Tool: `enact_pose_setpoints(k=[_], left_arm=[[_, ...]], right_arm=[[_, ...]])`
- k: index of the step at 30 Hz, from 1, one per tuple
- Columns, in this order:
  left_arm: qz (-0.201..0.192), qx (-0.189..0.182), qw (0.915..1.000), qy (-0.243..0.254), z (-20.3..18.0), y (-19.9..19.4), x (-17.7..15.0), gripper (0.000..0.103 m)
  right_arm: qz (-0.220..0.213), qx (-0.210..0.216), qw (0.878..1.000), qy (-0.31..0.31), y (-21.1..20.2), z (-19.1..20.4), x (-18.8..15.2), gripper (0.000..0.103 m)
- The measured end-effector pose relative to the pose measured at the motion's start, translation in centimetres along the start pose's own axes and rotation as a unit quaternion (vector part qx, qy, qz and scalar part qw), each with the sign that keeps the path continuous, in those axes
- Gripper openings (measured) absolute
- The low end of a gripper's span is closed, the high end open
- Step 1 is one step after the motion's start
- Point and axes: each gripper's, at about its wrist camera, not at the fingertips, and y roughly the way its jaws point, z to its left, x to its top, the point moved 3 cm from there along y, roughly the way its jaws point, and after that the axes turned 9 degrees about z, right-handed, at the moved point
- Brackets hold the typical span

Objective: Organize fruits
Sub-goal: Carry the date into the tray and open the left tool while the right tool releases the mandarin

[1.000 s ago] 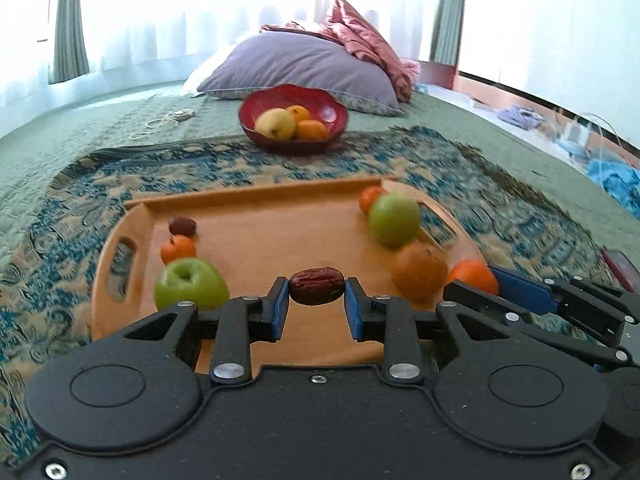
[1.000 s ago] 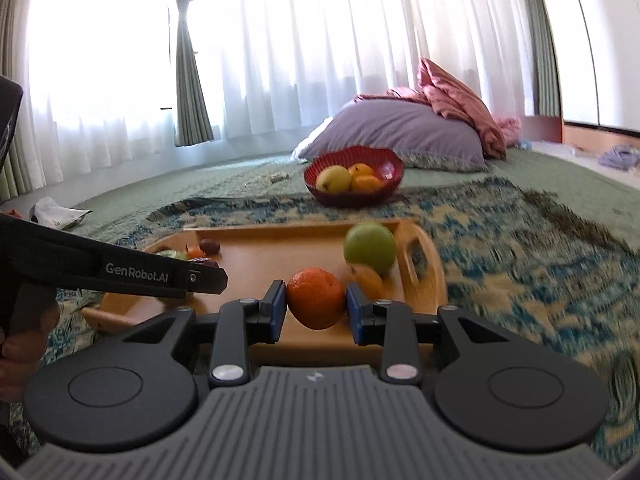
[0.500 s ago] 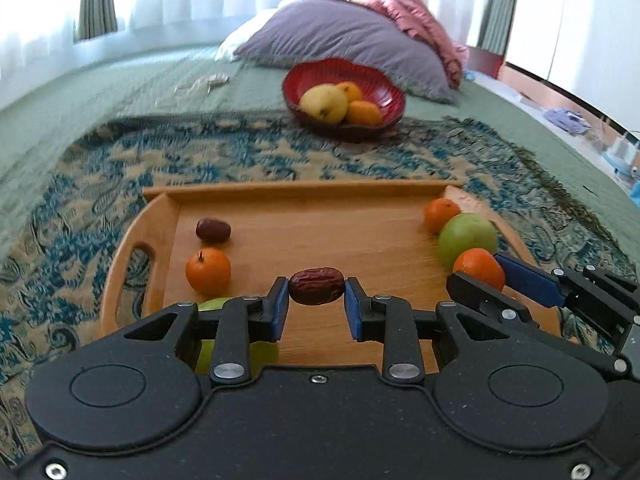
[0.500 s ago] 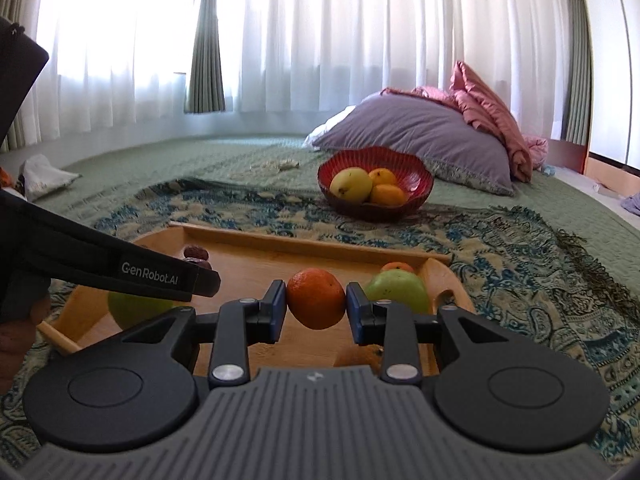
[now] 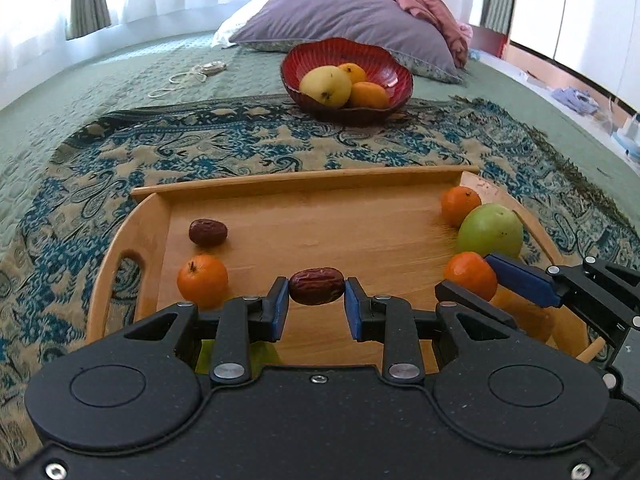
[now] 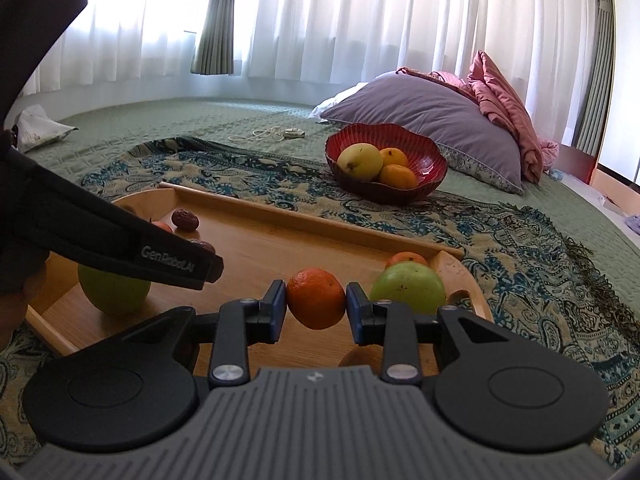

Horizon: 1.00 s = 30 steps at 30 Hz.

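Observation:
My left gripper (image 5: 316, 293) is shut on a dark red date (image 5: 316, 290), held above the wooden tray (image 5: 304, 179). My right gripper (image 6: 316, 300) is shut on a tangerine (image 6: 316, 297) over the tray's right part; it also shows in the left wrist view (image 5: 470, 274). On the tray lie another date (image 5: 208, 232), a tangerine (image 5: 202, 281), a green apple (image 5: 490, 231) and a further tangerine (image 5: 460, 205). A second green apple (image 6: 114, 290) lies at the tray's left. The red bowl (image 5: 346, 54) beyond the tray holds a yellow fruit and two orange ones.
The tray sits on a blue patterned cloth (image 5: 240, 144) over a green bedspread. A purple pillow (image 5: 344, 16) and pink blanket lie behind the bowl. A white cord (image 5: 188, 78) lies at the back left. Curtains hang along the far wall.
Both grippers have risen and moved forward over the tray, each still holding its fruit. The bowl appears nearer and the tray lower in both views.

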Motion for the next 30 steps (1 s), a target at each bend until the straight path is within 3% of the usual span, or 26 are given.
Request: enact_pose_setpoints(k=[9,30], left_arm=[[0.019,0.009,0.9998,-0.006,0.5,1.7,1.0,0.028],[0.013,0.019,0.9997,0.006,0.4,2.2,0.8,0.028]], right_arm=[[0.015,0.005,1.0,0.011,0.9,-0.1,0.0,0.037],[0.024,0.005,0.999,0.035,1.9,-1.0,-0.3,0.038]])
